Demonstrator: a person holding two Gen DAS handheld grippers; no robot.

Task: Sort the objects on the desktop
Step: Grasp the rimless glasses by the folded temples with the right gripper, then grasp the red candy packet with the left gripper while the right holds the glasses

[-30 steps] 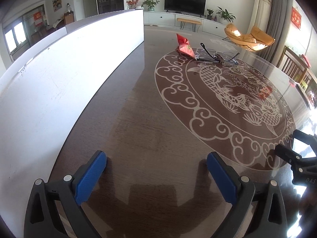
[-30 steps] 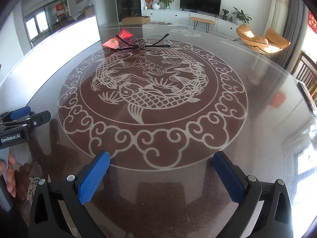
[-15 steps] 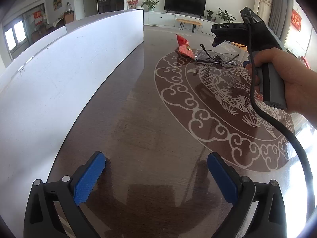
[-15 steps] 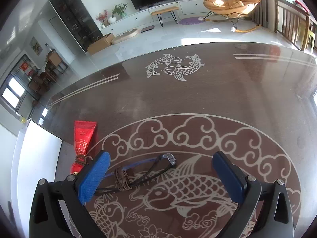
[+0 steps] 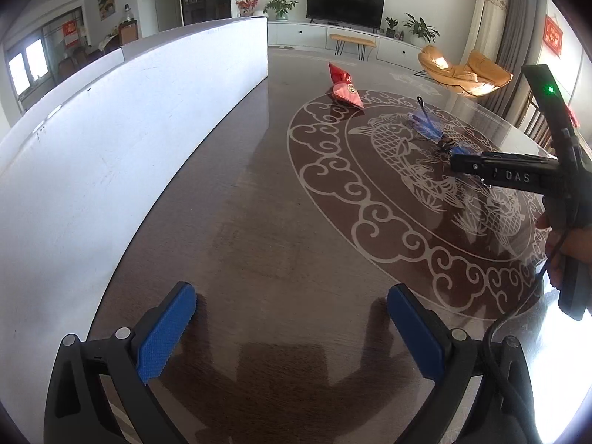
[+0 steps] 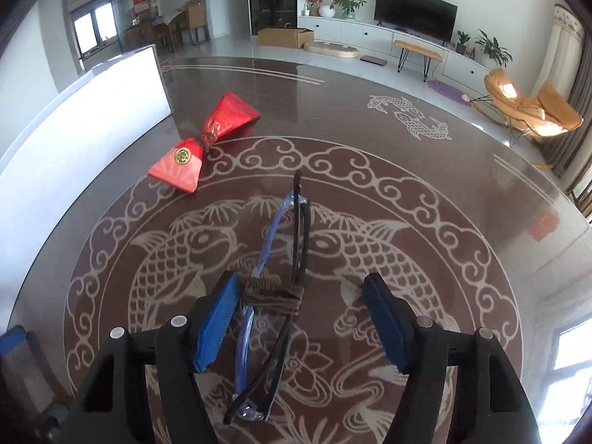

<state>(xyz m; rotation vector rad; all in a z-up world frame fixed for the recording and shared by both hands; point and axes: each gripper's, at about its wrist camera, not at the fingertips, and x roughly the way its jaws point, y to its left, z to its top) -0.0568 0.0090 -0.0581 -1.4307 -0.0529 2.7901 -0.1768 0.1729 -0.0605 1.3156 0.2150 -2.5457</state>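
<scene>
A bundle of glasses [image 6: 296, 236], one blue-framed and one black-framed, tied with a brown band [image 6: 275, 294], lies on the dark patterned table [image 6: 481, 170]. My right gripper [image 6: 301, 318] is open and straddles the bundle, its left pad [image 6: 216, 320] close to the band. A red tied pouch [image 6: 201, 144] lies further back left. In the left wrist view the right gripper [image 5: 466, 161] sits over the glasses [image 5: 425, 122], with the pouch [image 5: 344, 88] beyond. My left gripper [image 5: 292, 329] is open and empty above bare table.
A long white panel [image 5: 122, 140] stands along the table's left side; it also shows in the right wrist view [image 6: 96, 100]. The table's far rim [image 6: 259, 63] curves toward a living room with a TV and orange chair.
My right gripper has come down and forward over the glasses, its pads now on either side of the bundle. The left gripper has stayed in place.
</scene>
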